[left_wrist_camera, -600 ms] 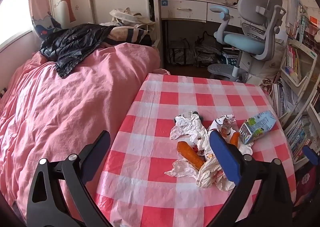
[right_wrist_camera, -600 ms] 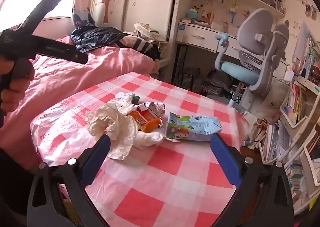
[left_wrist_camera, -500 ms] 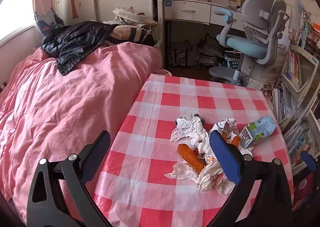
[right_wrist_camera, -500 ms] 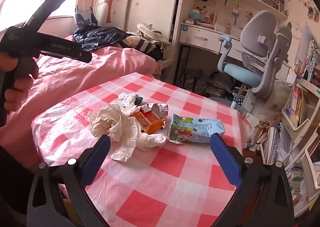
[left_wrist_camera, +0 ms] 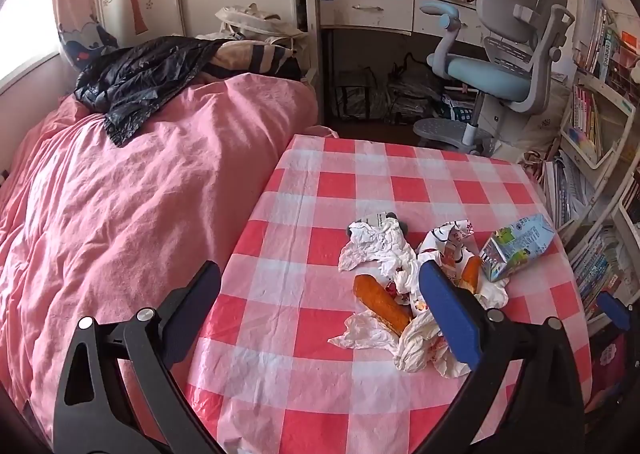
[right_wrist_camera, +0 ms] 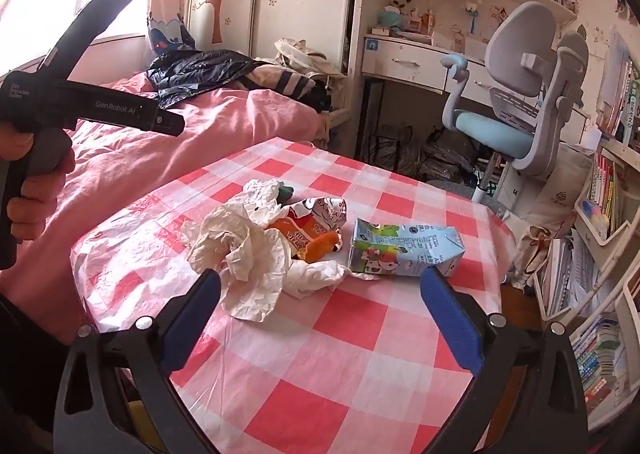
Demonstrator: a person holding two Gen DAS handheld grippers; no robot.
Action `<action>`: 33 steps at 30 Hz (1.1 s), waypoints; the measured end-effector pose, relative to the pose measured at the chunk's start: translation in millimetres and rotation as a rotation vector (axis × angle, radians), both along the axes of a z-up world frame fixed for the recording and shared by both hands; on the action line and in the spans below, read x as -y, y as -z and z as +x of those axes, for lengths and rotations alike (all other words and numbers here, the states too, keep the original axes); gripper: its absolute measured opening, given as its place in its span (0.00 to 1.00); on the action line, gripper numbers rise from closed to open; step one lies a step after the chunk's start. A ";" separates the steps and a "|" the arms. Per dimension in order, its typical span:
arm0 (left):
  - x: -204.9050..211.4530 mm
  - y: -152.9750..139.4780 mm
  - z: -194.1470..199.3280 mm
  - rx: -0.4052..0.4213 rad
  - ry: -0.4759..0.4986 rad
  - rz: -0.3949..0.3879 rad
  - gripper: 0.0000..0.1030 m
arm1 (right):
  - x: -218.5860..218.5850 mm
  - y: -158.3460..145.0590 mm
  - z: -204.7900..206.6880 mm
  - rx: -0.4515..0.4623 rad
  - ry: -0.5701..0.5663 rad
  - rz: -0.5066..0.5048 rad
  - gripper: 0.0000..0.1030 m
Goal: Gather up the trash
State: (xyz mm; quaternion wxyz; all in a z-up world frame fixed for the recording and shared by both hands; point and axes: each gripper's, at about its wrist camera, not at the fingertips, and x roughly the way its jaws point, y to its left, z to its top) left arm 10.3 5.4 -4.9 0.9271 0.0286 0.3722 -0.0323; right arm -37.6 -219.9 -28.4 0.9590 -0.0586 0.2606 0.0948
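Observation:
A heap of trash lies on the red-checked tablecloth: crumpled white paper, an orange snack wrapper, a printed foil wrapper and a light-blue drink carton on its side. The left wrist view shows the same crumpled paper, an orange stick and the carton. My right gripper stands open just short of the heap, nothing between its fingers. My left gripper hangs open over the table's left edge, empty. A hand holds the left tool.
A bed with a pink quilt adjoins the table on the left, a black jacket on it. A grey-blue desk chair and a white desk stand behind. Bookshelves line the right side.
Both views have shifted a little: the heap and the carton sit slightly farther away in the right wrist view. Both grippers stay wide open.

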 end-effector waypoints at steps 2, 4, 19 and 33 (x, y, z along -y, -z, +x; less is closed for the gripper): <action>-0.8 1.4 -0.9 0.004 -0.004 -0.002 0.93 | -1.7 1.3 0.7 -0.007 -0.006 -0.006 0.93; -2.3 2.5 -0.4 0.001 -0.007 -0.010 0.93 | -4.2 2.7 0.9 -0.012 -0.015 -0.011 0.93; 10.6 14.4 -1.8 -0.007 0.000 0.003 0.93 | -11.3 -4.2 -3.5 0.015 -0.052 -0.005 0.93; 15.1 20.1 -1.5 -0.018 0.003 0.001 0.93 | -8.6 -5.7 -3.2 0.020 -0.046 0.009 0.93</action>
